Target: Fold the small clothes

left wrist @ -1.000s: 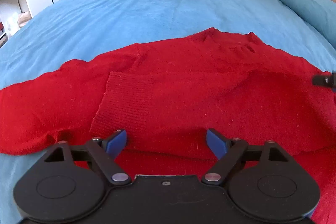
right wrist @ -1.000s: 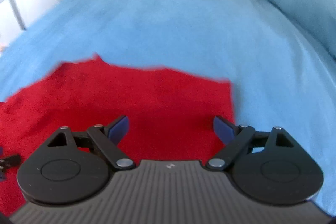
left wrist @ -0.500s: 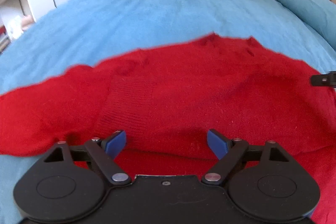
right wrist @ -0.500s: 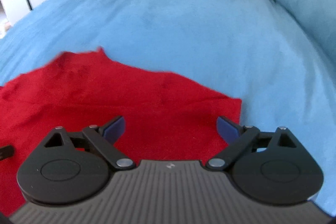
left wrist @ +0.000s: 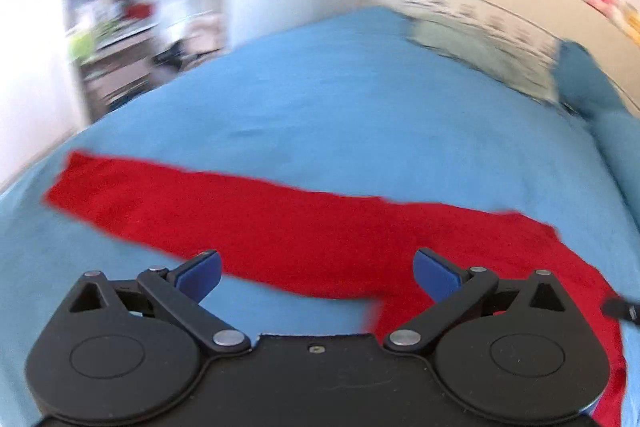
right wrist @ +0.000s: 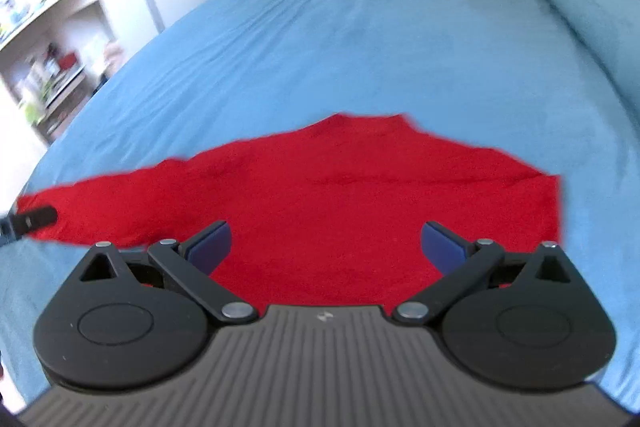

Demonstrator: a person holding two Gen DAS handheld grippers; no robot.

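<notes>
since the red sweater (right wrist: 344, 195) is soft, limp knit, you pinch its sleeve (left wrist: 168, 199) end at 9 o'clock; left gripper (left wrist: 316, 277) has just spread wide, right gripper (right wrist: 326, 247) apart, both empty.

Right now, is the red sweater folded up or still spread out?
Mostly spread out. The red sweater lies flat on the blue bed, one sleeve stretched sideways.

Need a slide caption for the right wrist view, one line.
Right tongs open above a red sweater spread on the blue bedspread, one sleeve stretched toward the left tongs.
</notes>
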